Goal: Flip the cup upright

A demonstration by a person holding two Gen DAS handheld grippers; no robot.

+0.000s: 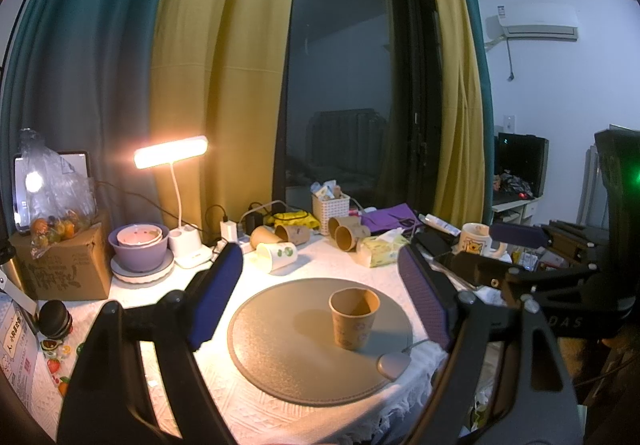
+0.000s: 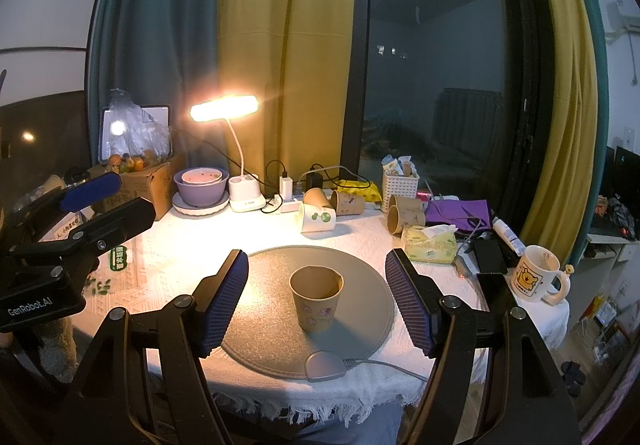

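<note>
A brown paper cup stands upright, mouth up, on the round grey mat. It also shows in the right wrist view on the mat. My left gripper is open and empty, held back from the cup on its near left. My right gripper is open and empty, its blue pads either side of the cup but nearer to me, not touching it. The right gripper shows at the right of the left wrist view; the left gripper shows at the left of the right wrist view.
Several paper cups lie on their sides at the back of the table, by a white basket. A lit desk lamp, purple bowls, a cardboard box, a tissue pack and a bear mug ring the mat.
</note>
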